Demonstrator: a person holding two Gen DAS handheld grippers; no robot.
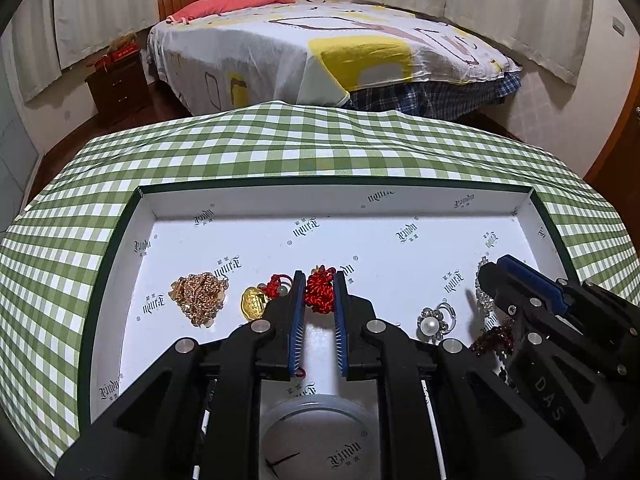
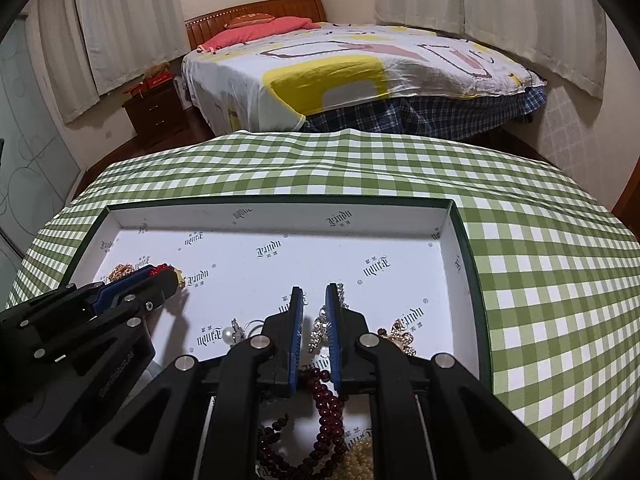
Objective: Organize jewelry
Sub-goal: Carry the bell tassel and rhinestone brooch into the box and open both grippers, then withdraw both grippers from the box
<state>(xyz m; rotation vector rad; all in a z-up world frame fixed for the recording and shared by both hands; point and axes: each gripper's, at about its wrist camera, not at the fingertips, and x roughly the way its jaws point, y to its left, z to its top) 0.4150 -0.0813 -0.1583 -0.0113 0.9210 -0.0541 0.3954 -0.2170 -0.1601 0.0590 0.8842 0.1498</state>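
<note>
A white-lined box (image 1: 240, 204) with dark green walls lies on the table and holds the jewelry. My left gripper (image 1: 320, 280) is shut on a red knotted cord ornament (image 1: 320, 292). Left of it lie a gold ingot charm (image 1: 253, 302) and a heap of gold chain (image 1: 200, 296). A pearl brooch (image 1: 434, 322) lies to the right. My right gripper (image 2: 313, 294) is narrowly parted over a rhinestone piece (image 2: 320, 328) without clearly gripping it; it also shows in the left wrist view (image 1: 496, 268). Dark red beads (image 2: 328, 408) and pearl beads (image 2: 360, 456) lie under it.
The table wears a green checked cloth (image 1: 320, 144). Beyond it stands a bed (image 1: 320, 48) with a wooden nightstand (image 1: 116, 84) at its left. A crystal bow ornament (image 2: 404, 338) lies near the box's right wall (image 2: 464, 264).
</note>
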